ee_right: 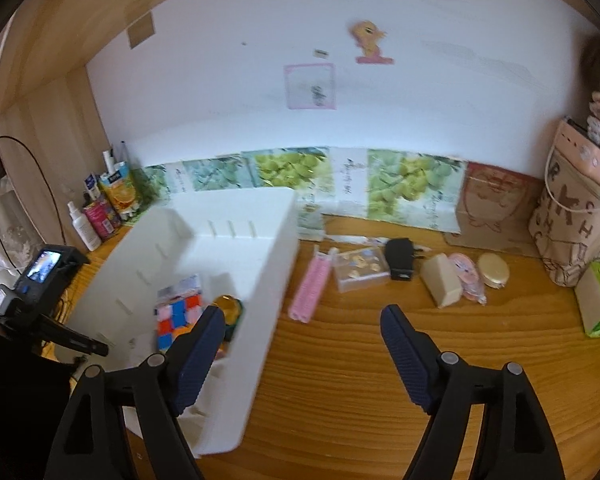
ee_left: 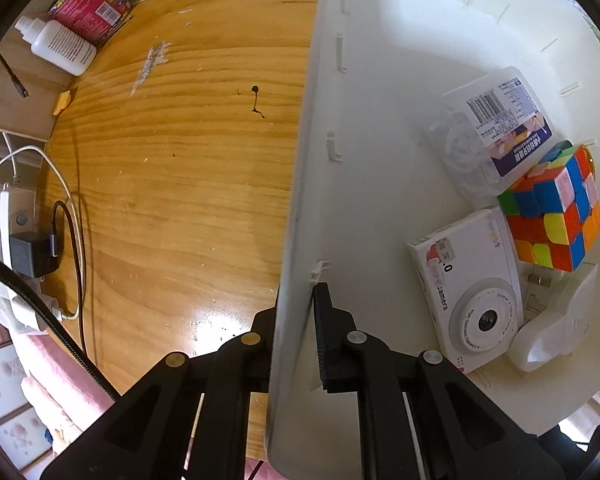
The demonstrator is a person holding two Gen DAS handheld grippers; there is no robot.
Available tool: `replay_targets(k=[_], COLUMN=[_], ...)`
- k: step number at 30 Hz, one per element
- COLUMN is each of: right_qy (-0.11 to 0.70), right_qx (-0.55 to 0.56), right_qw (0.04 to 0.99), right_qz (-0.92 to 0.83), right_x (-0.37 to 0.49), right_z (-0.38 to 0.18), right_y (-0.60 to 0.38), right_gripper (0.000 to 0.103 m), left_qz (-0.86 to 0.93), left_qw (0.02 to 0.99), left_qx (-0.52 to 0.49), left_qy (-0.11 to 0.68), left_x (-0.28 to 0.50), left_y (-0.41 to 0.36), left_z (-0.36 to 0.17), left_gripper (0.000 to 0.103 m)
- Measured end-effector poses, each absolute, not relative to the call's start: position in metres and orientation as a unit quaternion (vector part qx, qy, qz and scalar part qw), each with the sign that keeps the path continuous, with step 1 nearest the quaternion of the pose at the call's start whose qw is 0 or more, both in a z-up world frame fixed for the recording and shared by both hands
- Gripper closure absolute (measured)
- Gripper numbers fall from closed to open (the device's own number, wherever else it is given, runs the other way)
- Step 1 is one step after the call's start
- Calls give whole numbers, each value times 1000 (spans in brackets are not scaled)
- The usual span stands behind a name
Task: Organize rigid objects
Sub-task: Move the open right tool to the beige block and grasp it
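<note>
A: The left gripper was clamped on the side wall of a white plastic storage bin, one finger outside, one inside, while the right gripper hung spread wide and empty above the wooden desk, just beside the bin

B: And where did the bin stand?

A: On the desk's left part, its near end looking tilted up in the right wrist view, though blur made that uncertain. Inside lay a Rubik's cube, a white toy camera, a clear labelled box and a white plastic piece, crowded toward one end

B: How would it likely handle?

A: Stiff and light, but smooth, by the look of it; a one-wall pinch could let it swing or slip as the load shifted. A hold low on the wall near the loaded end seemed safer

B: What was left on the desk?

A: A pink comb-like item, a clear case, a black charger, a beige block and a gold oval tin, near the back wall
</note>
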State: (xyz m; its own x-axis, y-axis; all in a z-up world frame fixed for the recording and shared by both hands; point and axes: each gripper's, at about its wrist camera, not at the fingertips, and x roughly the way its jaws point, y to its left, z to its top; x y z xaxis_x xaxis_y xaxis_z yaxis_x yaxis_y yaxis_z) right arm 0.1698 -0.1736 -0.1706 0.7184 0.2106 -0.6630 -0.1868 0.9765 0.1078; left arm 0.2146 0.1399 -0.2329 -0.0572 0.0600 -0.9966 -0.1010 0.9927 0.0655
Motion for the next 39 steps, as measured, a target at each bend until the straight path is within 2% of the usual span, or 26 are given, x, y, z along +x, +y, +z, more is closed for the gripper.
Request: replay_targets(k=[15, 33, 39], right_qy=[392, 384, 394], right_qx=[37, 70, 69], right_qw=[915, 920, 916], right_qz=[82, 39, 34], right_x=[206, 267, 284], right_z=[-205, -239, -252], right_y=[-237, -276, -276], right_gripper=[22, 22, 33], left_qz=[104, 124, 127], left_qw=[681, 678, 675], left_qx=[-21, -36, -38], left_qy=[725, 724, 726], left_x=[216, 211, 212], left_y=[137, 148, 148], left_z=[-240, -246, -246], left_gripper=[86, 85, 84])
